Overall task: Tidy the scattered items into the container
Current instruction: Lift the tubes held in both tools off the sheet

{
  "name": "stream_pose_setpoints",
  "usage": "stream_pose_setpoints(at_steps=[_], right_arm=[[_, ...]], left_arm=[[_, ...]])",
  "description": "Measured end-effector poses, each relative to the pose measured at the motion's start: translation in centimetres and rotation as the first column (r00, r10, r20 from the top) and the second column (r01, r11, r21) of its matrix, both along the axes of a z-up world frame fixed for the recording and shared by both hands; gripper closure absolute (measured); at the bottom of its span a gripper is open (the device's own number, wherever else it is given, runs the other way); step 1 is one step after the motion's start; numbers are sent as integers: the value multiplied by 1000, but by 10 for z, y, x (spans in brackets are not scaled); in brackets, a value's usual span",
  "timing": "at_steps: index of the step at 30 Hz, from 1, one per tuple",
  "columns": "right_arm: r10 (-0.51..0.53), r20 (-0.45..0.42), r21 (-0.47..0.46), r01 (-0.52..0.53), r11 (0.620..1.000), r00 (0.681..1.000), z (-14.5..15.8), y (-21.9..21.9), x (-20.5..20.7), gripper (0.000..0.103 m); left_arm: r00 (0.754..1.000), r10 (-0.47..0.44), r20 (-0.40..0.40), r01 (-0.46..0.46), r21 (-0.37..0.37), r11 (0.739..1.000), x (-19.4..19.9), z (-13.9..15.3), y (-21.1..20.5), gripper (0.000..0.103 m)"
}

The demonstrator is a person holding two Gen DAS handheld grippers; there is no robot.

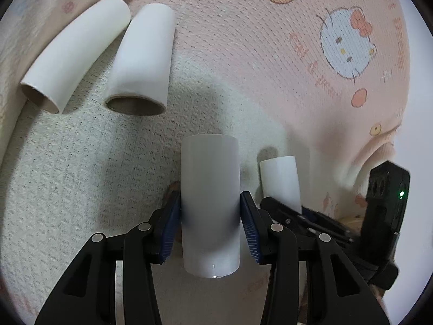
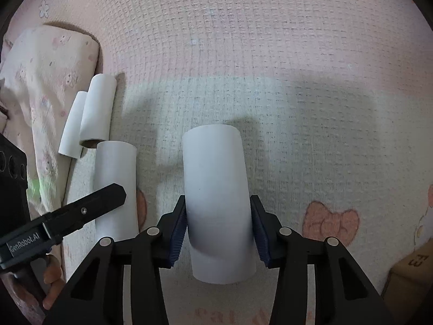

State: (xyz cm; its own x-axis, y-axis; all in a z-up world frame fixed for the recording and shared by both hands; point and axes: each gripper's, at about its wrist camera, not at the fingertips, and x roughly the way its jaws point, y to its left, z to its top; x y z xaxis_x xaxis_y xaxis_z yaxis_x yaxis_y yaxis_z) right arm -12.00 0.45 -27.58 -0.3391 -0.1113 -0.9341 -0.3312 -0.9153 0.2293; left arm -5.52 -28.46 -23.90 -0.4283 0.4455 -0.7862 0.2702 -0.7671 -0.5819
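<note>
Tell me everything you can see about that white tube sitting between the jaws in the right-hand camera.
The white tube is a plain paper-covered cardboard cylinder with a matte surface, faintly smudged. It lies lengthwise along the view on the textured pink and cream blanket, pointing away from the camera. The right gripper straddles its near half, a blue ribbed pad on each side at or very near its wall. Another tube lies apart on its left.

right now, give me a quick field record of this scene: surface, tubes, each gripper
surface: pink and cream cartoon-print blanket
left gripper: shut on a white tube, pads against its sides
right gripper: shut on another white tube, pads pressing its sides
loose tubes: two lying side by side, brown cardboard showing at their open ends
container: cannot be identified with certainty in either view
tubes held: two
tubes still loose: two
</note>
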Motion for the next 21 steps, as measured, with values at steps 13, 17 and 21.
stream_pose_setpoints(at_steps=[13, 17, 21], right_arm=[[-28, -85, 43, 32, 999, 996, 50, -21, 33, 62], [-4, -150, 90, 17, 996, 989, 77, -33, 45, 62], [-12, -177, 116, 33, 993, 984, 98, -41, 53, 62]], left_arm=[[977, -69, -200, 11, -279, 960, 27, 66, 26, 55], [961, -99, -257, 22, -288, 957, 43, 86, 36, 55], [949, -132, -287, 51, -275, 960, 54, 101, 39, 56]])
